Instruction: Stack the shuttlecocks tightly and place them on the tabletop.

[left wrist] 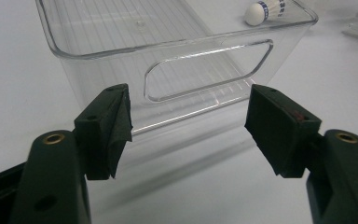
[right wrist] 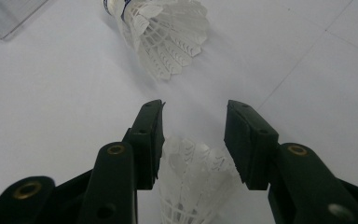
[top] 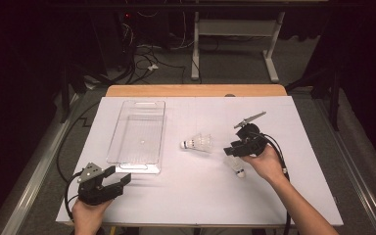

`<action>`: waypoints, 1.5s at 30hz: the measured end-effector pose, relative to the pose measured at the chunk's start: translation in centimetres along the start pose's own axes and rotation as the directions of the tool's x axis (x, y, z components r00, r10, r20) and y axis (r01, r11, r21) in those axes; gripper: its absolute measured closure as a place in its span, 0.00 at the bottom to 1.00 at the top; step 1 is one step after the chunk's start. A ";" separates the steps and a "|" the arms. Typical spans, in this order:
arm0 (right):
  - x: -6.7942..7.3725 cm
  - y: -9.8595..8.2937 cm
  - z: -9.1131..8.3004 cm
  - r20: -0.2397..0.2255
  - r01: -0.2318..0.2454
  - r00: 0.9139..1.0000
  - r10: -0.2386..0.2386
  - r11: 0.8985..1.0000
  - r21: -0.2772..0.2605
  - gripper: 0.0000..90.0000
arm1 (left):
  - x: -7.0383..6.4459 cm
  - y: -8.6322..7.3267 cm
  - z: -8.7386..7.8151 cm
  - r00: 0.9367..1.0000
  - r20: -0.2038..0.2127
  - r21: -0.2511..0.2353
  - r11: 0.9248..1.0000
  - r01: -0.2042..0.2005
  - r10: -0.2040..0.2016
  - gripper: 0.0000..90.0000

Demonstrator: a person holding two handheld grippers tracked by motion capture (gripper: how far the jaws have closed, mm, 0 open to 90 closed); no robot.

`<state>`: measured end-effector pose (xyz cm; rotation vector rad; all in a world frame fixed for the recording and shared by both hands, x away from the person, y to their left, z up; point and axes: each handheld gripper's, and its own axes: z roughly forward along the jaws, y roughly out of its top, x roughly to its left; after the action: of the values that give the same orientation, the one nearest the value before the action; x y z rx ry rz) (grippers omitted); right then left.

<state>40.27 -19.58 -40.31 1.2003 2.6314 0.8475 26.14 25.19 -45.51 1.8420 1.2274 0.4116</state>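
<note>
Shuttlecock in hand: a white feathered shuttlecock (right wrist: pixel 193 184) sits between the jaws of the right gripper (right wrist: pixel 193 140), its feather skirt toward the tips; in the high view it lies on the table to the right of the clear bin, cork end pointing toward the person.
Right gripper state: jaws part-spread on either side of the feathers, close to them or just brushing; I cannot tell whether they pinch yet.
Second shuttlecock: another shuttlecock (top: pixel 197 143) lies on its side just right of the clear bin, between the bin and the right gripper (top: pixel 235 148).
Clear bin: a see-through plastic bin (top: pixel 138 133) with slot handles at its short ends, lying lengthwise on the left half of the white table (top: pixel 191 196); nothing is inside it.
Left gripper: the left gripper (left wrist: pixel 189 128) hovers just off the near short end of the bin, jaws spread wide and holding nothing, aimed at the handle slot.
Progress: judging by the bare bin and two loose shuttlecocks, the work looks near its start; neither is in the bin, and the first grasp is under way.
Left to do: likely close on the feathers, lift, carry to the bin, then the second one.
Writing: blue bands with marks circle the second shuttlecock's cork, too small to read.
</note>
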 end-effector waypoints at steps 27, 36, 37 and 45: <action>0.2 -0.3 -0.4 -0.007 0.020 1.000 -0.020 0.999 0.037 0.66 | 0.0 0.0 0.0 1.000 -0.007 0.005 1.000 0.008 -0.008 0.36; 0.2 -0.4 -0.2 -0.007 0.020 1.000 -0.020 0.998 0.063 0.76 | 0.1 0.0 0.0 1.000 -0.008 0.005 1.000 0.009 -0.009 0.36; 0.1 -0.4 -0.2 -0.014 0.020 1.000 -0.020 0.998 0.063 0.78 | 0.1 0.0 0.0 1.000 -0.008 0.005 1.000 0.009 -0.009 0.36; 0.0 -0.5 -0.2 -0.029 0.020 0.999 -0.018 0.996 0.083 0.90 | 0.0 0.0 0.0 1.000 -0.008 0.003 1.000 0.009 -0.009 0.36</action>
<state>39.85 -19.94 -40.44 1.1890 2.7213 0.7635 26.17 25.21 -45.52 1.8388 1.2420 0.4129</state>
